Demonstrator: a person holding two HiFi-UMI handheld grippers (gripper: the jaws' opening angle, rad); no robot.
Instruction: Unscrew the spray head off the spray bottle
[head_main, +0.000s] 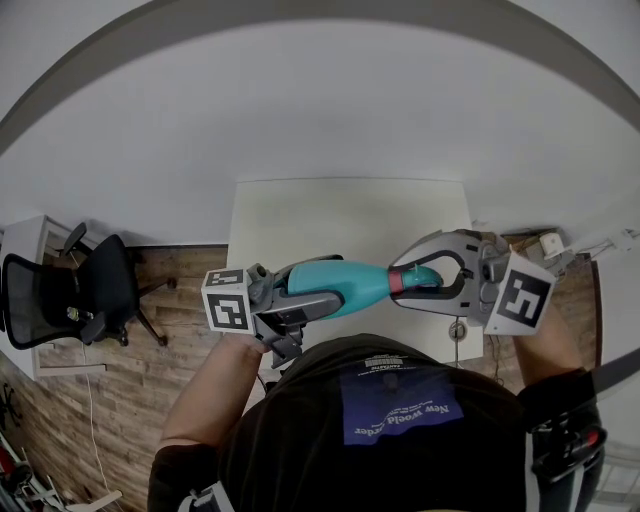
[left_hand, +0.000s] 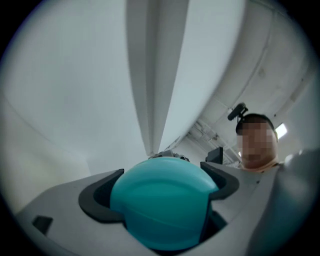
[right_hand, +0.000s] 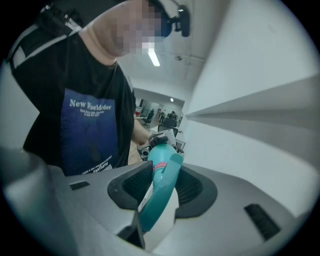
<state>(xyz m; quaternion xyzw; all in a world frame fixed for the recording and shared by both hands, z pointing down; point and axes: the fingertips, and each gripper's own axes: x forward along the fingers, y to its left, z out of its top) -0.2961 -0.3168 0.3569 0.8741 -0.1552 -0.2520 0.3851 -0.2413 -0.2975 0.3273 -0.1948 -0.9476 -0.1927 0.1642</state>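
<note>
A person holds a teal spray bottle in the air in front of the chest, above the near edge of a white worktop and not touching it. The bottle lies roughly level, and its long axis runs from side to side between the two hands.

The left claw is clenched around the body of the bottle. In the left gripper view the rounded teal base fills the gap, with a dark pad pressed against each side.

The right claw is clenched on the spray head at the other end. In the right gripper view the teal trigger and white neck stand between the ribbed pads, and the bottle runs straight away from the camera towards the other claw.

A pink collar marks the joint between head and body. It sits just beside the right claw and well apart from the left.

The two claws face each other along one line, which is the bottle's own axis. Unscrewing therefore looks to call for rolling one wrist about that line while the other holds firm. The head appears to be still attached.
</note>
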